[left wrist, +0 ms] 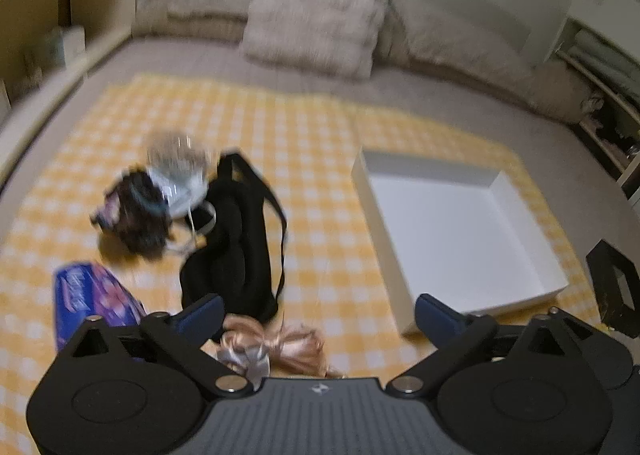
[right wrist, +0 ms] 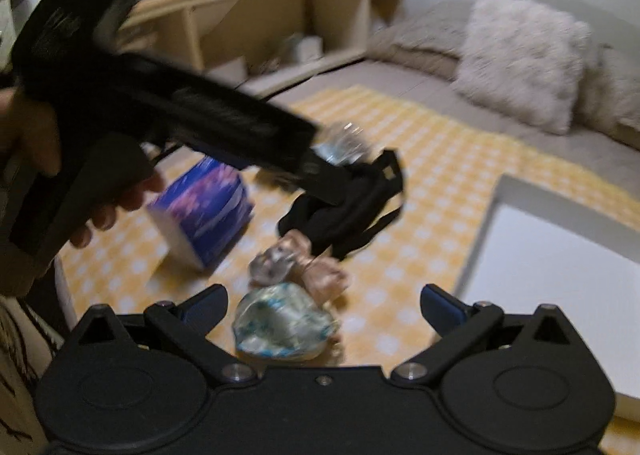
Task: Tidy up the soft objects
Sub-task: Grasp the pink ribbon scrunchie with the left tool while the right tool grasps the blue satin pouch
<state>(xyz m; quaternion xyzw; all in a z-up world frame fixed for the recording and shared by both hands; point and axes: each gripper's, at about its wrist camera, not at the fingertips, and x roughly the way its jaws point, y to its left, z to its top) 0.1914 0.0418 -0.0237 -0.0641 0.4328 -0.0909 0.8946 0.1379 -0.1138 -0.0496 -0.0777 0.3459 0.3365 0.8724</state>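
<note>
Both views are motion-blurred. The left gripper point(left wrist: 318, 313) stands wide open with nothing between its fingers, above a yellow checked cloth point(left wrist: 320, 143) spread on a bed point(left wrist: 420, 91). Just ahead of it, between the fingers, lies a pink ribbon bow point(left wrist: 272, 343); beyond that a black strap garment point(left wrist: 234, 239) stretches away. Further left sit a dark crumpled bundle point(left wrist: 136, 215) and a clear shiny bag point(left wrist: 178, 163), touching each other. A purple pack point(left wrist: 94, 299) lies by the left finger.

The right gripper point(right wrist: 324, 307) is also wide open and holds nothing. A pale blue-speckled bundle point(right wrist: 280, 323) lies between its fingers, close in, with the bow point(right wrist: 308, 267) just beyond. A hand point(right wrist: 36, 143) grips the left gripper's handle at the left of this view.

The white box point(left wrist: 460, 223) sits to the right on the cloth, apart from the pile; what shows of its inside is bare.
</note>
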